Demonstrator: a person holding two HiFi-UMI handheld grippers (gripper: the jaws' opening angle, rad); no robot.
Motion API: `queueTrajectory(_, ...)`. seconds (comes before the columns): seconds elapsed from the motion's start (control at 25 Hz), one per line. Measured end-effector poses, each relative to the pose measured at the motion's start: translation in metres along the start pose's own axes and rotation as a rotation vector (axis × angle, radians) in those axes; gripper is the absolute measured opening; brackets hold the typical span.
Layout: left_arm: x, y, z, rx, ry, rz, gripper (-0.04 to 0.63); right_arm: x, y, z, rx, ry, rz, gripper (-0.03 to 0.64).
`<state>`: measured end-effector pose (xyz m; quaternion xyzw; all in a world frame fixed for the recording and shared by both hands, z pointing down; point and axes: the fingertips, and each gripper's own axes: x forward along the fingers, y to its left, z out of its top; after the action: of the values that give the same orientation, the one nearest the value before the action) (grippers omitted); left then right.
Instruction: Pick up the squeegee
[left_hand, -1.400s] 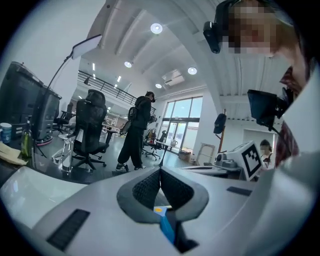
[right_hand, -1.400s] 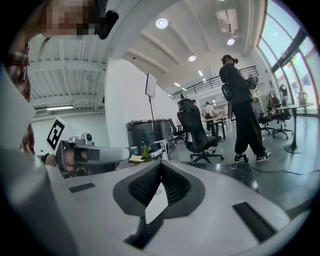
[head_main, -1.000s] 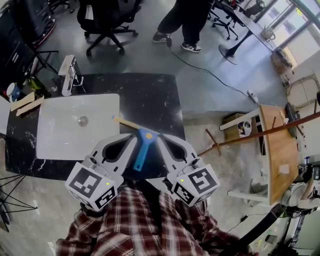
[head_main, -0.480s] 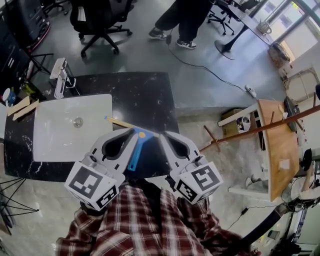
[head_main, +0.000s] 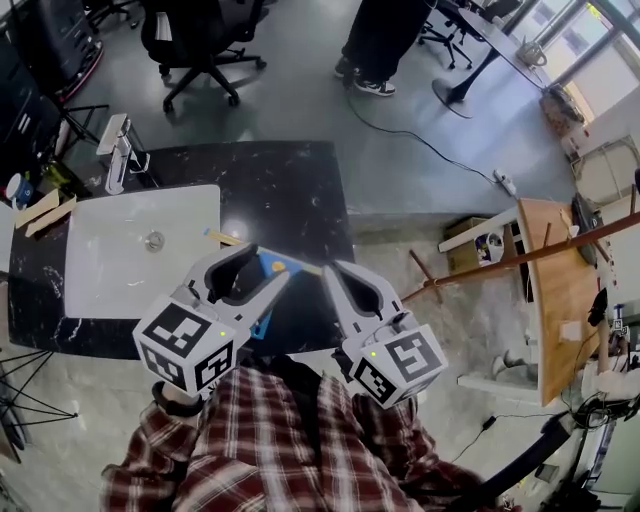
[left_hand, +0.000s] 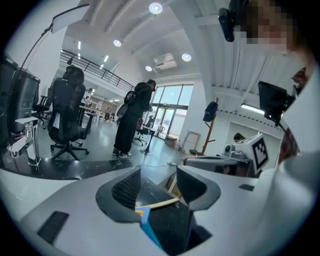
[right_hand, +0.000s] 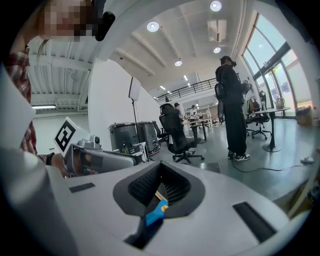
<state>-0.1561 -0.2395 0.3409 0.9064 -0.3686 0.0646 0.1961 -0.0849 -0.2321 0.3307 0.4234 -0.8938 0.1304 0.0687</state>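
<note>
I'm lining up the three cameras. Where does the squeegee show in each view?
Head view: squeegee centre, on the black counter, partly under the left gripper.
Left gripper view: bottom centre, between the opening jaws.
Right gripper view: bottom centre, blue handle showing.
Shared landmark: the standing person in black.

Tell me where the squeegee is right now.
In the head view, the squeegee lies on the black counter just right of the white sink, between the opening jaws of the left hand-held gripper.
</note>
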Motion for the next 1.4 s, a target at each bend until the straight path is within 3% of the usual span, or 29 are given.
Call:
queueTrajectory(0.2, 0.014, 0.017, -0.046, 0.002, 0.159, 0.084, 0.213, -0.003, -0.004, -0.009, 0.041, -0.005, 0.01, 0.012)
queueTrajectory(0.48, 0.032, 0.027, -0.119, -0.063, 0.339, 0.143, 0.213, -0.011, -0.017, -0.029, 0.109, 0.016, -0.002, 0.012)
queueTrajectory(0.68, 0.045, 0.035, -0.152, 0.002, 0.456, 0.177, 0.213, -0.013, -0.03, -0.042, 0.137, 0.028, -0.01, 0.012)
queueTrajectory(1.24, 0.061, 0.046, -0.178, 0.067, 0.627, 0.258, 0.212, -0.018, -0.055, -0.05, 0.189, 0.03, -0.02, 0.012)
queueTrajectory(1.4, 0.063, 0.047, -0.185, 0.04, 0.671, 0.253, 0.212, -0.018, -0.058, -0.051, 0.192, 0.03, -0.016, 0.012)
